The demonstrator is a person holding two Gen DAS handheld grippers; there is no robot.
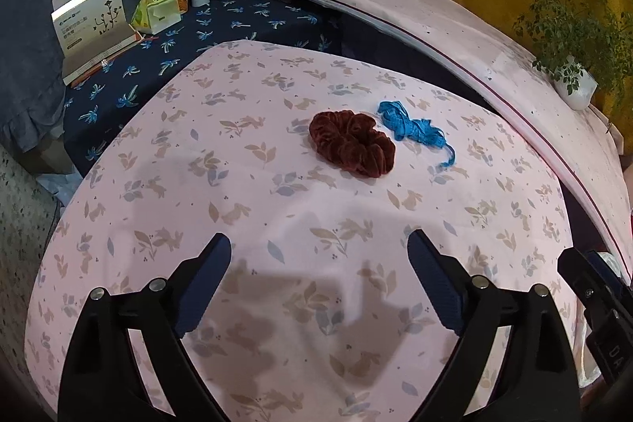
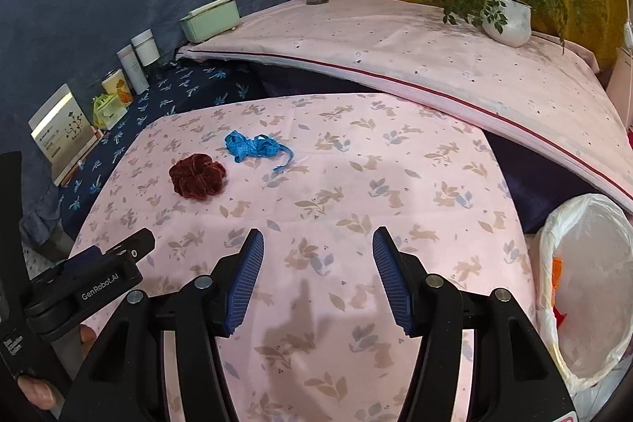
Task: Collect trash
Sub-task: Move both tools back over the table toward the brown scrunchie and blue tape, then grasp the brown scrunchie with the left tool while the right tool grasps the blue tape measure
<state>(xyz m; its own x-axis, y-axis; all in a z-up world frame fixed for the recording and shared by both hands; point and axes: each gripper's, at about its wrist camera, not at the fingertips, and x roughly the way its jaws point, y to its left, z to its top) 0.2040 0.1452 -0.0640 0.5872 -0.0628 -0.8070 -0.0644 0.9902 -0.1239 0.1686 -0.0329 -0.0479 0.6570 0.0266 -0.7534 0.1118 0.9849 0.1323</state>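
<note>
Trash on the pink tablecloth [image 1: 277, 208] counts 2 pieces: 1 maroon scrunchie [image 1: 352, 143] and 1 blue ribbon tangle [image 1: 413, 127], just beside each other. Left gripper [image 1: 320, 283] and right gripper [image 2: 318, 279] both hover spread wide, holding nothing. 1 lined bin [image 2: 589, 287] sits at the table's right edge.

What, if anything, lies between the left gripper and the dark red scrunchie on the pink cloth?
Nothing visible does. The left gripper has its jaws open above bare pink cloth, and only that cloth lies between it and the scrunchie. The blue ribbon lies beside the scrunchie on its far right, off that line.
</note>
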